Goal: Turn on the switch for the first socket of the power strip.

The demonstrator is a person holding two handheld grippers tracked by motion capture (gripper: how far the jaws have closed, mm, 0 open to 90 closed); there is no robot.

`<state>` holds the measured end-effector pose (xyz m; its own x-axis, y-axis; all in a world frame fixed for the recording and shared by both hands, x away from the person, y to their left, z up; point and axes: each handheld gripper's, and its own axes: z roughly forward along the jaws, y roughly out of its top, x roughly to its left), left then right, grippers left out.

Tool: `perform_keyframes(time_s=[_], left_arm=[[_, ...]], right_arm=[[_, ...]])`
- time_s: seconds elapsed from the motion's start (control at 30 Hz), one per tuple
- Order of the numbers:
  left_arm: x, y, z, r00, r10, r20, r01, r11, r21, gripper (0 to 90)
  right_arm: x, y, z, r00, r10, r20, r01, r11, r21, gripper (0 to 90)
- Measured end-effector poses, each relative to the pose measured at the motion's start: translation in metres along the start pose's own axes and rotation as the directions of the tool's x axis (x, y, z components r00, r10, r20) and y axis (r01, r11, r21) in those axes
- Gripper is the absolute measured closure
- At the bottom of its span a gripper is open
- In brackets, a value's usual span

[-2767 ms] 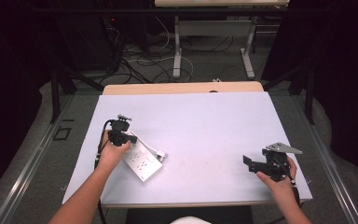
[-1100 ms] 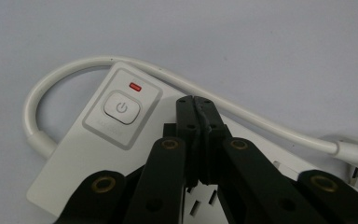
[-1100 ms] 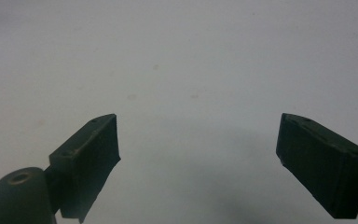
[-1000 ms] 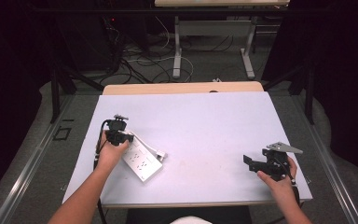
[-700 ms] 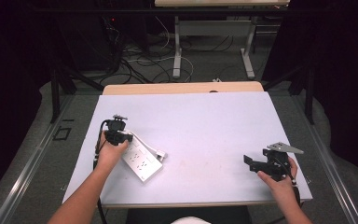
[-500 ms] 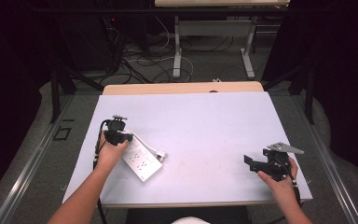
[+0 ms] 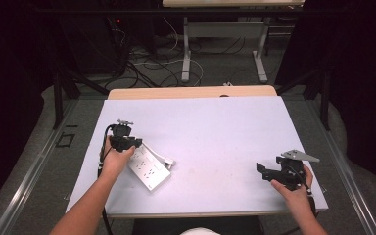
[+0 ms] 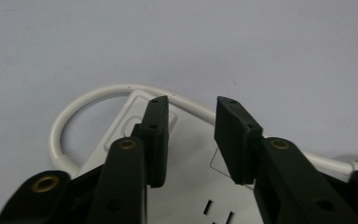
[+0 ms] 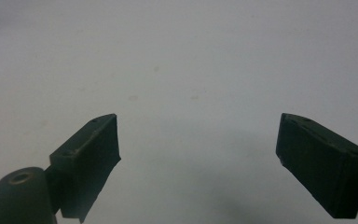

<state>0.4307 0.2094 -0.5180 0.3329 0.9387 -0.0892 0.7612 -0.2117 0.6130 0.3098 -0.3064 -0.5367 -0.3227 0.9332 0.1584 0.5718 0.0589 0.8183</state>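
A white power strip [image 7: 149, 169] lies flat on the pale table [image 7: 215, 127], left of the middle, with its white cord [image 7: 165, 159] curling off one end. My left gripper [image 7: 126, 145] points down over the strip's far end. In the left gripper view its jaws [image 8: 192, 135] have just been opening and stand a little apart above the strip [image 8: 186, 186] and the cord loop [image 8: 88, 100], pressing on nothing. My right gripper [image 7: 264, 170] rests at the table's right front. Its jaws [image 9: 198, 154] stand wide apart over bare table.
The table's front edge [image 7: 200, 214] runs just behind both hands. Beyond the far edge are a wooden strip [image 7: 191, 92], a desk's metal legs [image 7: 186, 54] and loose cables [image 7: 147, 63] on the floor. Dark curtains close in both sides.
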Motion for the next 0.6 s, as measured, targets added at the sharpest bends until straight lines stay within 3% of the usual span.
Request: perform_keyframes(time_s=[0.6], left_arm=[[0.0100, 0.0017, -0.0050, 0.9997, -0.007, -0.025, 0.006, 0.9990, -0.044, 37.0]], right_arm=[[-0.0010, -0.0005, 0.0010, 1.0000, 0.004, 0.004, -0.004, 1.000, -0.007, 12.6]])
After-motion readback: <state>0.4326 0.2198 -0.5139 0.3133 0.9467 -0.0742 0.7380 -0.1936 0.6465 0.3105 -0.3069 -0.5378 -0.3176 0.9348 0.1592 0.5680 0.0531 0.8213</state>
